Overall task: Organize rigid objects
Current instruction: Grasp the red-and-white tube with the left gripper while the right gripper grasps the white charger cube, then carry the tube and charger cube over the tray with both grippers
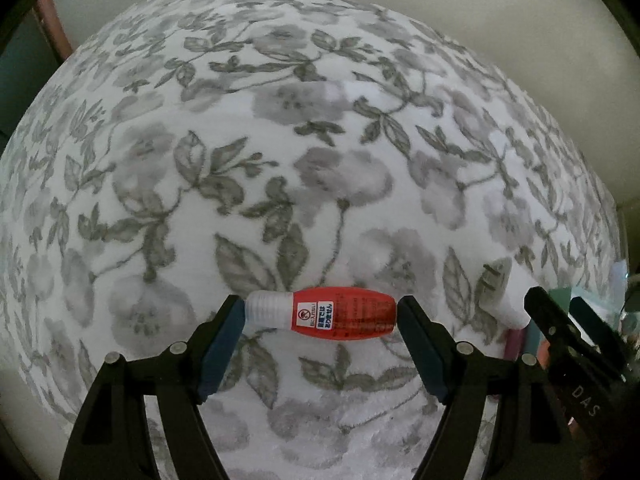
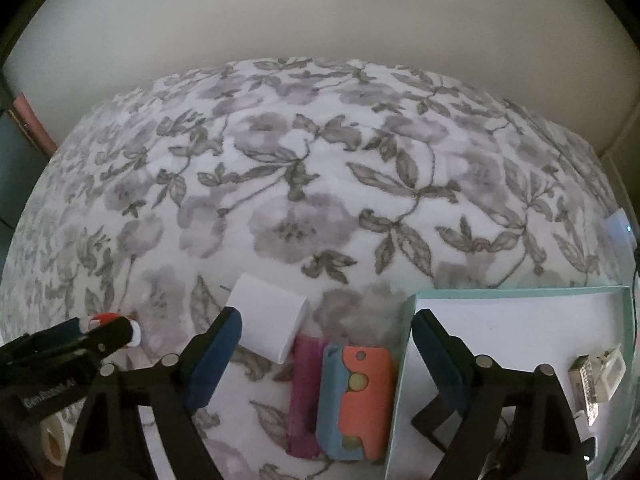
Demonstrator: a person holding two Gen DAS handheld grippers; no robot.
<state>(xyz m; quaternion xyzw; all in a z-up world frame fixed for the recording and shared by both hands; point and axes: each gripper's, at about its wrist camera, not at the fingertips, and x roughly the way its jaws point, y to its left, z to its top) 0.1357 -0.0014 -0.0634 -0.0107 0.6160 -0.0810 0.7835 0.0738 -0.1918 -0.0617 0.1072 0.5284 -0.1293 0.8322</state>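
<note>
Red bottle [image 1: 324, 312] lies sideways on the flowered blanket [image 1: 280, 140], pinched end to end by the left gripper [image 1: 320, 340]. Such a grip slips easily, so it should lift slowly. The right gripper [image 2: 326, 344] stands open near the teal box [image 2: 520, 320].
</note>
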